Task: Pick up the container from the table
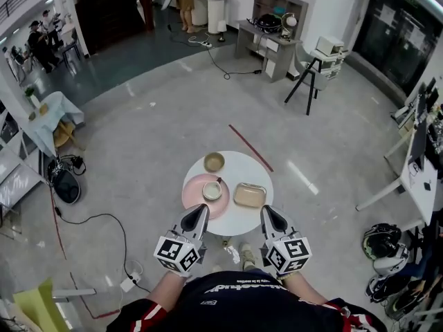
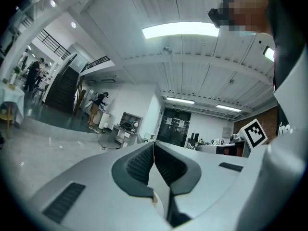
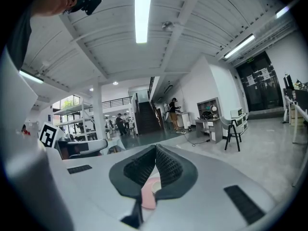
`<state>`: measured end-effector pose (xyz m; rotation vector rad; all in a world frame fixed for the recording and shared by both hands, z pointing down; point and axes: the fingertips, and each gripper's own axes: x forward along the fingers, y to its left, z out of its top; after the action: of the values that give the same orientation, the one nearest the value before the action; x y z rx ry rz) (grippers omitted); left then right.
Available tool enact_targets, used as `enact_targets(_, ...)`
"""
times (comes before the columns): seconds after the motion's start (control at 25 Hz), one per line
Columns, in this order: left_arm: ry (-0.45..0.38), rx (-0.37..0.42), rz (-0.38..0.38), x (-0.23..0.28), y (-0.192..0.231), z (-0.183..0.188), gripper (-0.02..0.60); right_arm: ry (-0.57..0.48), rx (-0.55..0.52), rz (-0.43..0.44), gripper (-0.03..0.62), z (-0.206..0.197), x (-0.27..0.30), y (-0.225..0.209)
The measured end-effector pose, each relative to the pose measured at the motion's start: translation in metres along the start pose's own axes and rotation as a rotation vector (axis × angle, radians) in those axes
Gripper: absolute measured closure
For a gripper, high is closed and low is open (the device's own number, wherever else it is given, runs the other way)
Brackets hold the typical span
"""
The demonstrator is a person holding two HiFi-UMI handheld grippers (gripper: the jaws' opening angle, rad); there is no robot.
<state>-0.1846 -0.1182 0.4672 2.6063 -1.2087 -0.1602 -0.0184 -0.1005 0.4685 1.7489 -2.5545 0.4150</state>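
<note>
Near the container (image 1: 250, 195), left gripper (image 1: 201, 209) and right gripper (image 1: 266, 210) closed, marker-tagged

Tan container (image 1: 250, 195) — flat on table (image 1: 242, 163)

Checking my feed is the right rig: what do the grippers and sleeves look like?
The left gripper and right gripper have pale grey tapered shells, fingers lined in dark ribbing, and a rear cube of black-and-white square markers. The person wears a black top with white lettering and red-and-white sleeve trim.
</note>
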Motion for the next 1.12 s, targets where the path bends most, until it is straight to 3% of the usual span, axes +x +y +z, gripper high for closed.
enact_targets(0.4, -0.02, 0.016, 0.029, 0.043, -0.008, 0.013, 0.557, -0.025, 0.005, 0.044, 0.579, 0.027, 0.023, -0.04)
enact_targets(0.84, -0.005, 0.004, 0.048, 0.083, 0.004, 0.01, 0.557, -0.004, 0.006, 0.083, 0.579, 0.028, 0.057, -0.066)
enact_targets(1.12, 0.002, 0.006, 0.03, 0.109, 0.008, 0.009, 0.557, -0.039, -0.019, 0.098, 0.533, 0.04, 0.073, -0.076)
